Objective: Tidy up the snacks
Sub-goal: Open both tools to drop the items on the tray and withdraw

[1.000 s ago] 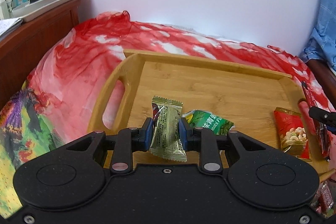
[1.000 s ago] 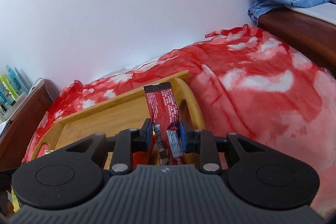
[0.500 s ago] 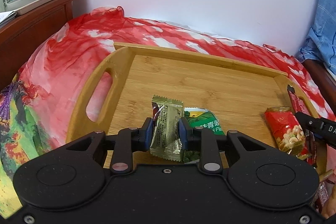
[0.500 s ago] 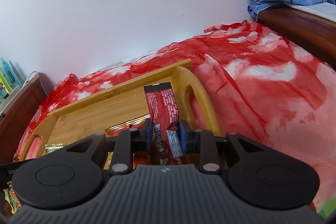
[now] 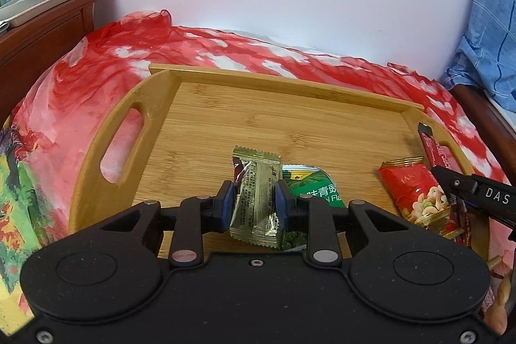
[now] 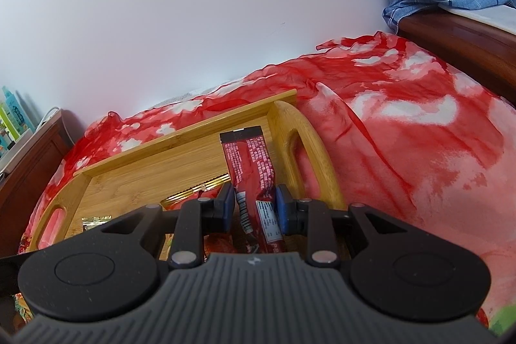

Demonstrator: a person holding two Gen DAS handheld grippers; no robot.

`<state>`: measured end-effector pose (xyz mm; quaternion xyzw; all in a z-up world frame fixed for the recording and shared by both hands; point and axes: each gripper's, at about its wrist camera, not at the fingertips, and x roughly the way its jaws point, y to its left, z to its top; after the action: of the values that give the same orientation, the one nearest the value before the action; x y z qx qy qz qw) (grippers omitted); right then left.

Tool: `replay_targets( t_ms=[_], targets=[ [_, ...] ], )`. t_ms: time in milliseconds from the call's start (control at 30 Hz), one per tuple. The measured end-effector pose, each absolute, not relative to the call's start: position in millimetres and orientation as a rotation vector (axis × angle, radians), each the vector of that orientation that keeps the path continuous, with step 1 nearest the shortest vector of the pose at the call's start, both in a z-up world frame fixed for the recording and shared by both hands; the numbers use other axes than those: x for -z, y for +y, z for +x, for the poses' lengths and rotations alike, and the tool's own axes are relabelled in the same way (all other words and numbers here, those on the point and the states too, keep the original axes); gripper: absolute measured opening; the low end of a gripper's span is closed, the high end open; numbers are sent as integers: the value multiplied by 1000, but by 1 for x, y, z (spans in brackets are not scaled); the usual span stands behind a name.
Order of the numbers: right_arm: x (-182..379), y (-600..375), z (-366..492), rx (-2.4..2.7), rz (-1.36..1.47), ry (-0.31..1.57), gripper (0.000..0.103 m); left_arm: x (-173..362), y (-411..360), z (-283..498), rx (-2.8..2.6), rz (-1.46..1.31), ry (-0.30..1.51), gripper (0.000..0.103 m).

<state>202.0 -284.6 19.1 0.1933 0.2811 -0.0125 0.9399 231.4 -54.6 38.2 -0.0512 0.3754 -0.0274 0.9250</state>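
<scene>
Tray (image 5: 290, 124) showing fuller than a second ago. Left gripper (image 5: 253, 208) is clamping olive-gold sachet (image 5: 256, 199) above tray's near edge; right gripper (image 6: 253, 208) is clamping dark-red stick pack (image 6: 251, 170) beside right handle. Tray's far half lying bare.

More of the wooden tray (image 5: 290, 131) is now seen in the left wrist view than a second ago: its left handle slot and far rim have been brought further into view and lower in the picture. The green pea packet (image 5: 309, 186) is now partly covered by the gold-green packet (image 5: 258, 199) held in the left tongs (image 5: 253, 208). The red nut packet (image 5: 416, 195) appears closer to centre, and the right tongs (image 5: 464, 192) are seen reaching further in above it. In the right wrist view, more of the tray floor and the nut packet's gold edge (image 6: 193, 192) are exposed.
</scene>
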Motion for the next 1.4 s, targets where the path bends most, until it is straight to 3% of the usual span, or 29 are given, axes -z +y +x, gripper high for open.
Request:
replay_targets(
  t_ms=[200,267,333,500,667,767,1100,1400],
  targets=[
    [-20,-283,202,25,388,571,40,-39,-56,232,52,-98,774,28],
    [-21,-283,201,31,384,561,40,-41,-56,231,44,-95,779,37],
    [-23,-282,199,33,373,548,57,-43,-55,230,39,-89,775,41],
    [-30,-279,192,33,333,507,65,-52,-52,221,32,-65,756,54],
    [-31,-282,179,8,359,472,72,-63,-49,205,52,-47,726,79],
    [-30,-282,163,-3,348,447,77,-69,-50,191,66,-16,700,86],
    [-33,-271,104,-27,208,364,91,-73,-48,140,127,-23,690,99],
    [-21,-240,57,-30,114,352,95,-61,-46,103,127,26,697,100]
  ],
)
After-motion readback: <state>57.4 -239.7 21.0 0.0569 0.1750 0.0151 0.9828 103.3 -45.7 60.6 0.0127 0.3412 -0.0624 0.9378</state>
